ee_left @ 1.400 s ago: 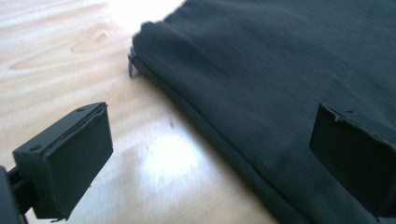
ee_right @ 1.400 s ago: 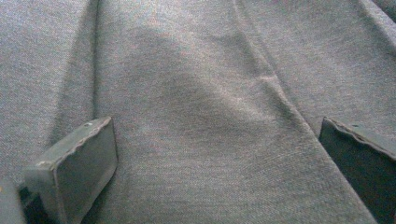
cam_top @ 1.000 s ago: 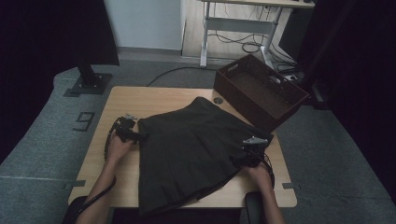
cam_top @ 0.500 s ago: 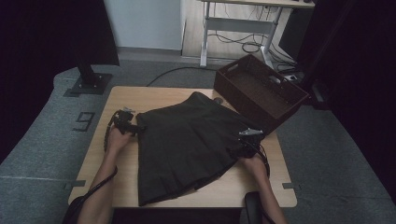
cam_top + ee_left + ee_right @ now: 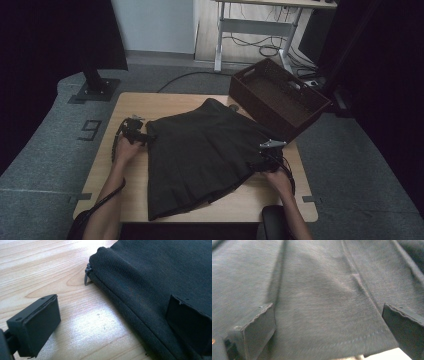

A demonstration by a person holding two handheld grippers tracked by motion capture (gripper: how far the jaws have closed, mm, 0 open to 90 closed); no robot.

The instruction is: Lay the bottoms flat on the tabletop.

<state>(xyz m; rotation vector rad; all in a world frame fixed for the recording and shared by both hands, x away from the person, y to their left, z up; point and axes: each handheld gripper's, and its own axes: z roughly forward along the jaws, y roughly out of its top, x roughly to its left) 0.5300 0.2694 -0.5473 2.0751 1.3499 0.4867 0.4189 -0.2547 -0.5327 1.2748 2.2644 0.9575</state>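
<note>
Skirt (image 5: 200, 150) lies flat on the table (image 5: 130, 107), dark, pleated, waistband end toward the left gripper (image 5: 136, 134), hem side toward the right gripper (image 5: 260, 162).

Left gripper: jaws wide open, gripping nothing. In the left gripper view the waistband edge (image 5: 120, 302) runs diagonally between the jaws, one jaw over bare wood, the other over cloth. Zipper pull (image 5: 86, 275) sits ahead of the jaws, at the corner.

Right gripper: jaws also spread, nothing clamped. Right gripper view shows pleated fabric between and ahead of both jaws, stitched hem (image 5: 362, 338) just in front, a sliver of table below it.

Handling, my read: light, soft, zero stiffness, will drape and sag from any pinch point. Matte knit, not slippery, nothing fragile. Best holds are the doubled waistband seam on the left and the stitched hem on the right: thicker layers, less chance of pinching one ply only. Pleats may fan out when lifted.

Surface: light wood, smooth, some glare; cloth should slide easily.

Room: brown basket (image 5: 280, 97) overhangs the far right corner, near the skirt. Grey carpet, desk legs and cables behind, dark curtains either side.
</note>
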